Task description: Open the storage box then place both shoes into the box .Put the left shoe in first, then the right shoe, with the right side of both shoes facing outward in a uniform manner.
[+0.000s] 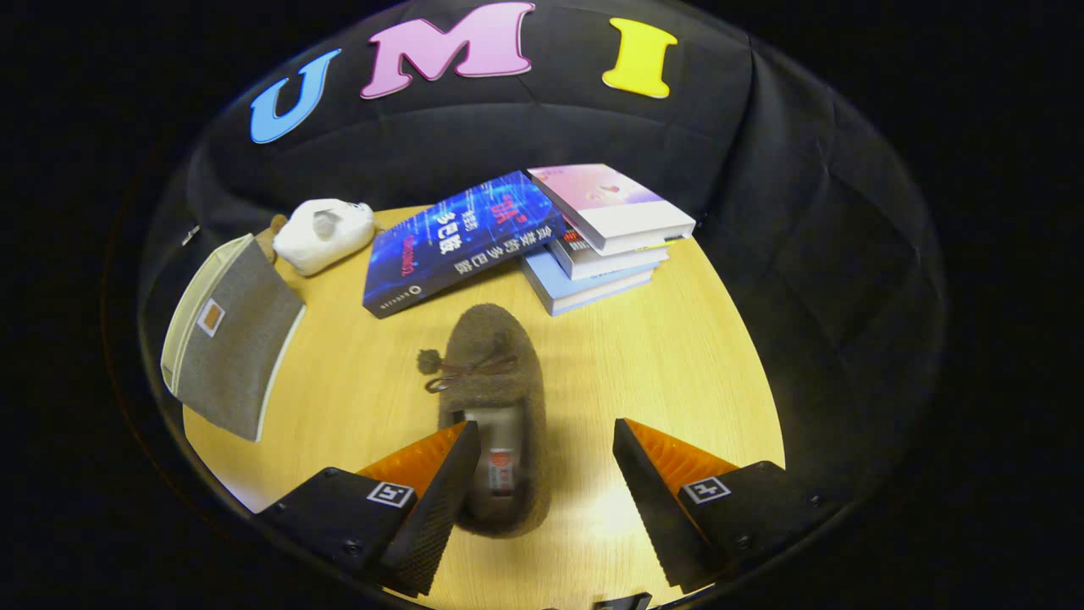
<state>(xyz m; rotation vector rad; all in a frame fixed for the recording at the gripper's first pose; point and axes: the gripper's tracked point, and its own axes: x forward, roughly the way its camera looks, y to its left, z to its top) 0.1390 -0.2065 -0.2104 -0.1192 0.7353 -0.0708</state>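
Gripper view, looking forward and down over the wooden table [660,356]. Your gripper [546,474] hovers with its two fingers spread wide and nothing pinched between them; the left finger [440,500] and the right finger [656,500] stand well apart.

The brown fuzzy shoe [491,373] lies on the table between the fingers but off-centre: its heel end and open mouth sit just beside the inner face of the left finger, partly overlapped by it in this view, while a broad strip of bare table separates the shoe from the right finger. Whether the left finger touches the shoe cannot be told. The shoe's long axis runs almost straight away from you, parallel to the fingers, toe pointing toward the books [525,237] stacked at the far side and the small bow on the vamp just ahead of the fingertips.

The grey storage box [233,339] stands to the left of the left finger, well apart from the shoe, and appears to be tipped with one grey face toward you; whether it is already open is unclear here. A white soft object [326,233] lies beyond it, near the books.

As a judgement: you are lining up a grasp on this shoe. Because it lies lengthwise between the fingers, a close across its width would suit, but you would first need to shift left so both pads meet its sides evenly.
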